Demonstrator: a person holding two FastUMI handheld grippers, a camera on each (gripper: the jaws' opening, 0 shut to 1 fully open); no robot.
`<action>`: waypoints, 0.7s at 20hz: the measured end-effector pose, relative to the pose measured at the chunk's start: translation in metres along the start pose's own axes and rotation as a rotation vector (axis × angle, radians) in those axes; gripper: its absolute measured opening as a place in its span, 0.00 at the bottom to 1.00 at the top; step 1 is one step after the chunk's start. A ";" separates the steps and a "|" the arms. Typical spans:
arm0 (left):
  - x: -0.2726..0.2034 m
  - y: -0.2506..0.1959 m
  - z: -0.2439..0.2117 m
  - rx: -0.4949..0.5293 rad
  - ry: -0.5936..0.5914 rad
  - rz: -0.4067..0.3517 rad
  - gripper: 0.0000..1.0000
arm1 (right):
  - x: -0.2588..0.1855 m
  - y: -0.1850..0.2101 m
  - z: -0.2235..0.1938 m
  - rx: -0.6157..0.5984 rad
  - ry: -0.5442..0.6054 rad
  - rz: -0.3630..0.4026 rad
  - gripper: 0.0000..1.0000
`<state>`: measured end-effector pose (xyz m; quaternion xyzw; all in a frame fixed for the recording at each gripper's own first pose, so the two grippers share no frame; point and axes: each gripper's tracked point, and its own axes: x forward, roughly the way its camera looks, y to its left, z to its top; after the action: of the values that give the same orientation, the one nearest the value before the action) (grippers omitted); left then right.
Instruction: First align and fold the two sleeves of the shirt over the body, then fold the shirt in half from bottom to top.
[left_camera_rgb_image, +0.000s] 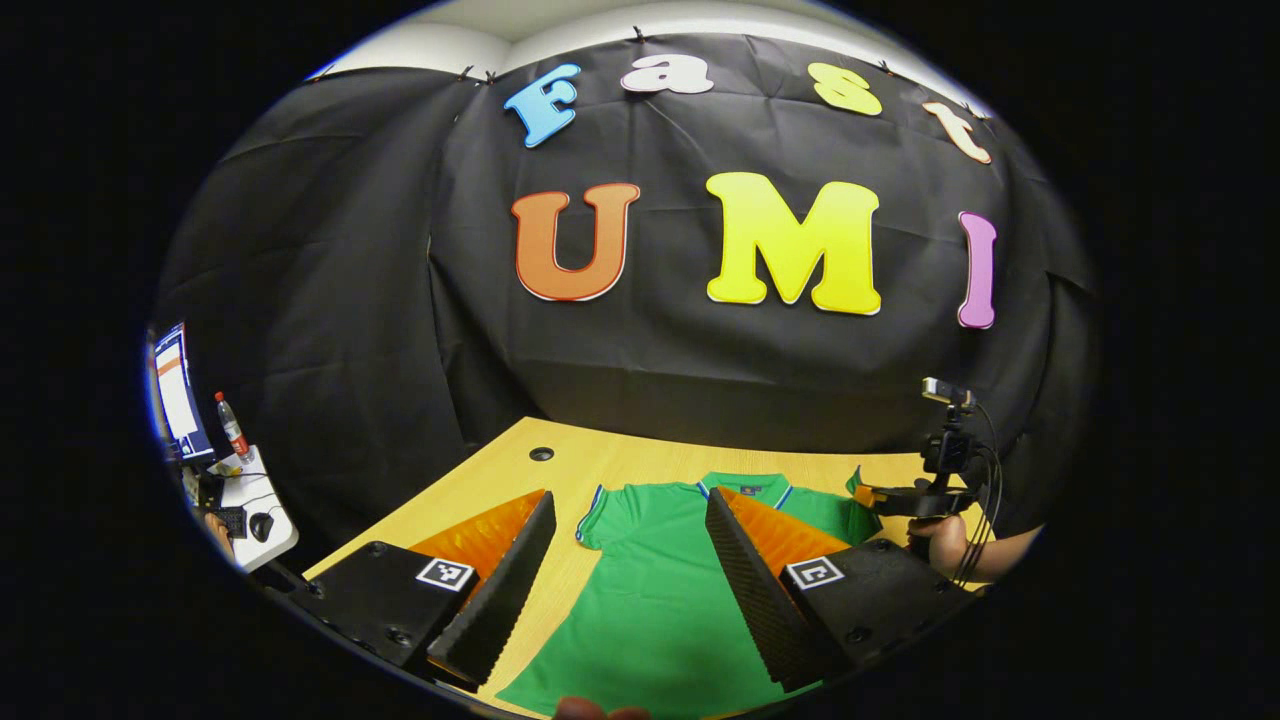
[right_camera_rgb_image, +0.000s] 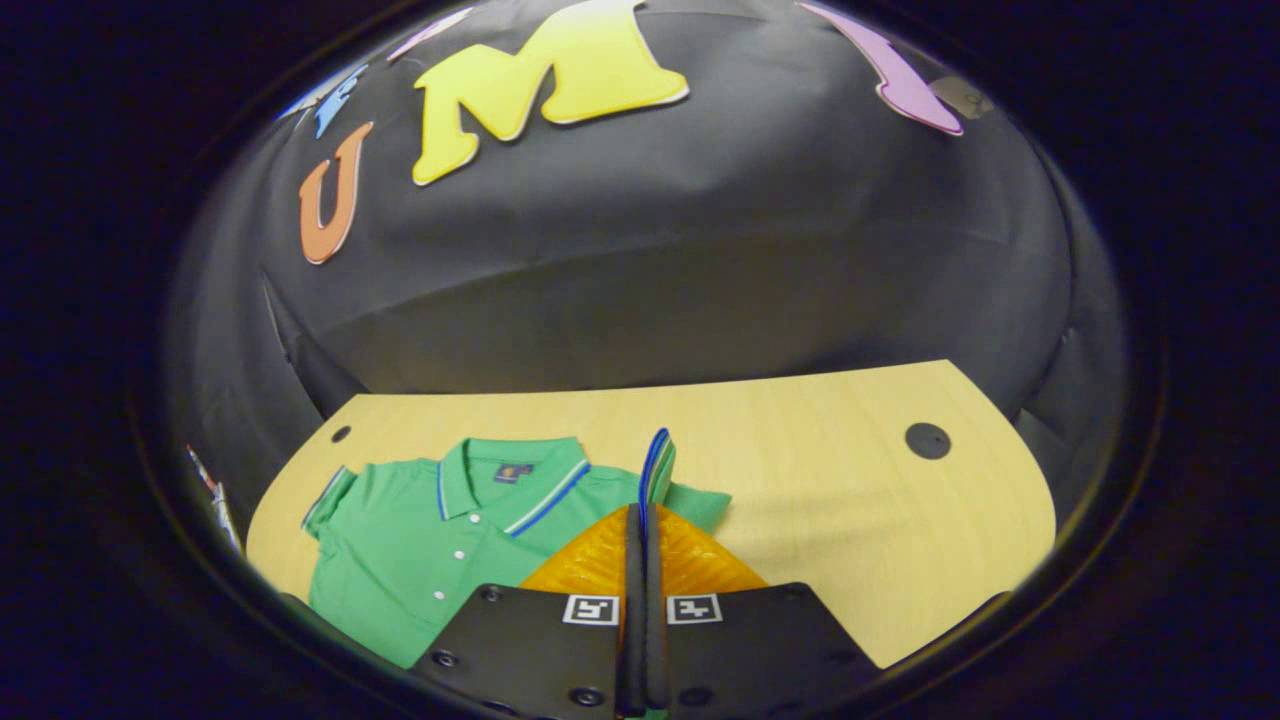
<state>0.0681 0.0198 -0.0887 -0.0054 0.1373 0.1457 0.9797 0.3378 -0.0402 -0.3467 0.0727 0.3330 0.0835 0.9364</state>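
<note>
A green polo shirt (left_camera_rgb_image: 650, 590) with blue-white trim lies face up on the wooden table (left_camera_rgb_image: 600, 455), collar toward the far wall. My left gripper (left_camera_rgb_image: 628, 500) hovers open above the shirt's body, jaws spread wide with nothing between them. Held by a hand at the right, the right gripper (left_camera_rgb_image: 900, 497) is at the shirt's far sleeve (left_camera_rgb_image: 858, 485). In the right gripper view, my right gripper (right_camera_rgb_image: 640, 520) is shut on that sleeve's cuff (right_camera_rgb_image: 658, 465), which stands up from the table. The shirt's body (right_camera_rgb_image: 420, 530) lies to its left, its other sleeve (right_camera_rgb_image: 328, 497) flat.
The table (right_camera_rgb_image: 820, 480) has a round cable hole (right_camera_rgb_image: 927, 440) on bare wood right of the shirt, and another hole (left_camera_rgb_image: 541, 454) near the far left corner. A side desk (left_camera_rgb_image: 240, 500) with a screen, bottle (left_camera_rgb_image: 232, 425) and mouse stands far left. Black cloth backs the table.
</note>
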 end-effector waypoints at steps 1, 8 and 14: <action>-0.004 0.003 0.004 0.009 -0.018 0.003 0.97 | 0.002 0.006 -0.004 -0.013 0.009 -0.003 0.03; -0.020 0.030 0.007 0.002 -0.044 0.043 0.97 | 0.023 0.055 -0.034 -0.013 0.108 0.010 0.04; -0.023 0.054 0.010 -0.043 -0.048 0.060 0.97 | 0.005 0.078 -0.018 -0.003 0.073 0.054 0.62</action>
<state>0.0342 0.0653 -0.0712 -0.0189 0.1106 0.1780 0.9776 0.3214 0.0379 -0.3487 0.0774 0.3645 0.1120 0.9212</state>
